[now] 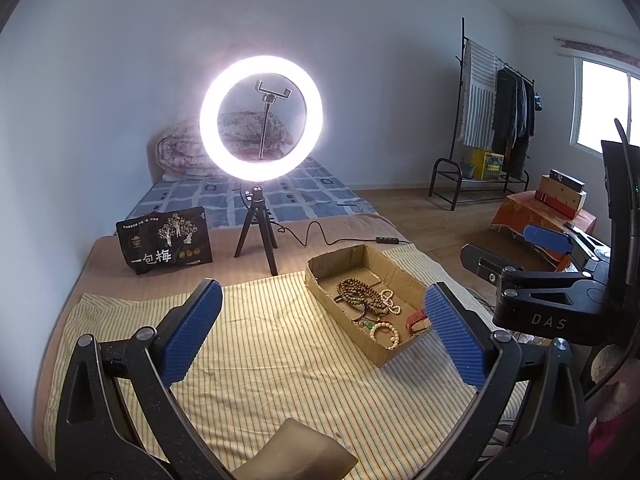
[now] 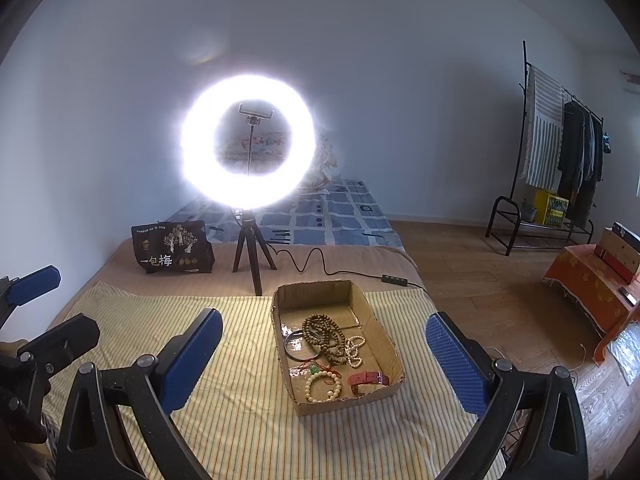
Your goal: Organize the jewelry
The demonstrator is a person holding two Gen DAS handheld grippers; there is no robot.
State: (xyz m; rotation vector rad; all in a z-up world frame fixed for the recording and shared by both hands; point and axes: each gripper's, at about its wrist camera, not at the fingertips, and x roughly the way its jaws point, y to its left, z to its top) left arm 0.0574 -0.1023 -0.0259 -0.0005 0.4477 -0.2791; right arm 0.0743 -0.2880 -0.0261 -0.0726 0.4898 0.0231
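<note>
Both the left tongs (image 1: 324, 336) and right tongs (image 2: 324, 356) gaped wide, empty, above the striped cloth (image 2: 224, 420). Tangled bead jewelry (image 2: 326, 338) lay in the cardboard box (image 2: 384, 344); best pinch one strand and lift slowly.

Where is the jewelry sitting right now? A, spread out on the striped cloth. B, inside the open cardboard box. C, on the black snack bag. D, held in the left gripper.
B: the bead strands and bracelets all lie inside the open cardboard box on the striped cloth.

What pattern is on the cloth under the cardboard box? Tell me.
Thin yellow and white stripes on the cloth; right wrist view.
</note>
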